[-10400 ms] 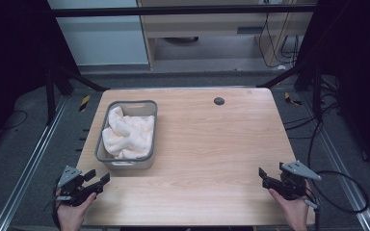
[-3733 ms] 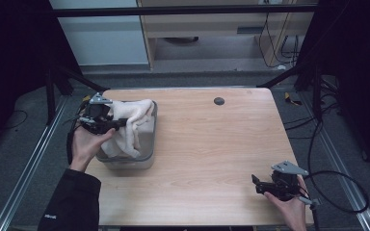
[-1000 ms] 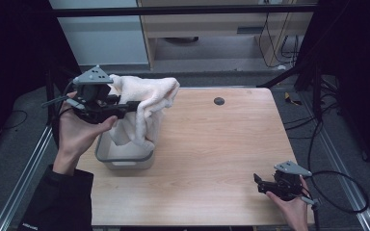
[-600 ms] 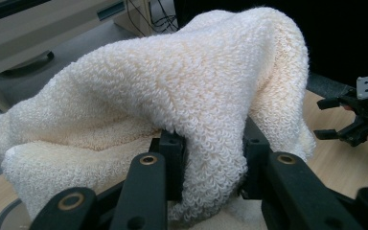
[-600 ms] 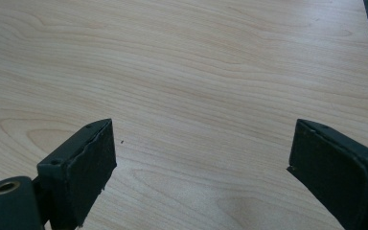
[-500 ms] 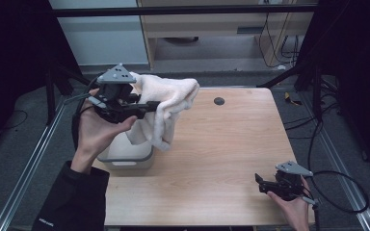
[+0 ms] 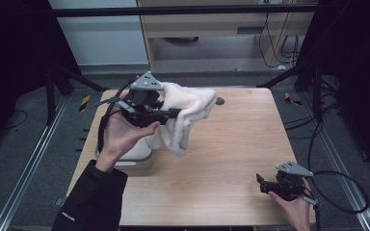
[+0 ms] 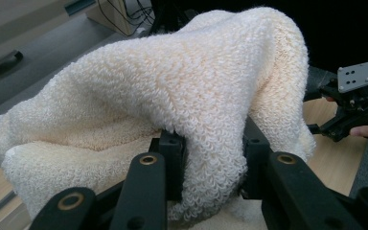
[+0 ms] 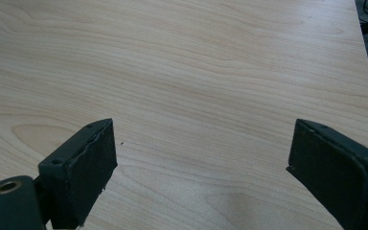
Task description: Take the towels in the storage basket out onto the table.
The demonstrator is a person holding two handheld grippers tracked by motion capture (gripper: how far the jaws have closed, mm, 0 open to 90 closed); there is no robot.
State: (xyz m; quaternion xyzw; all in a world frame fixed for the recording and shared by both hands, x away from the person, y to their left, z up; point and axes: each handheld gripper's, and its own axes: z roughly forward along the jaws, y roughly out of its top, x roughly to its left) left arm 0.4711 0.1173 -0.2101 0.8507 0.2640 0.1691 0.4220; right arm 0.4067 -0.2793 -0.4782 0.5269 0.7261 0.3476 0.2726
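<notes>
**A:** Start with the high view. What is in hand?

**B:** The left gripper (image 7: 169,114) has its jaws clamped on a fold of the cream towel (image 7: 188,113) and holds it in the air over the table (image 7: 231,159), at about ten o'clock from the table's middle. The towel drapes down from the jaws, its lowest tip hanging clear of the wood. Just below the left hand (image 7: 120,134) sits the grey bin (image 7: 137,156), at roughly nine o'clock on the table. The right gripper (image 7: 265,183) rests near the table's edge at about five o'clock, well apart from the cloth.

**A:** And the left gripper view?

**B:** The two black jaws pinch a thick bunch of towel (image 8: 172,96) between them, with cloth bulging above and on both sides. The grip looks deep, not just on a hem, so I judge it secure. At three o'clock the right gripper (image 8: 350,115) shows farther off.

**A:** The right gripper view?

**B:** Its jaws stand wide apart with nothing between them, bare table (image 9: 196,72) ahead. They have just been closing a little.

**A:** So how should the step be done well?

**B:** I'd say carry the towel toward the middle of the table, high enough that the hanging tip does not drag or catch the bin's rim, then lower it so the loose end lands first. The right gripper could then take a free corner near four o'clock of the cloth to spread it flat.
</notes>
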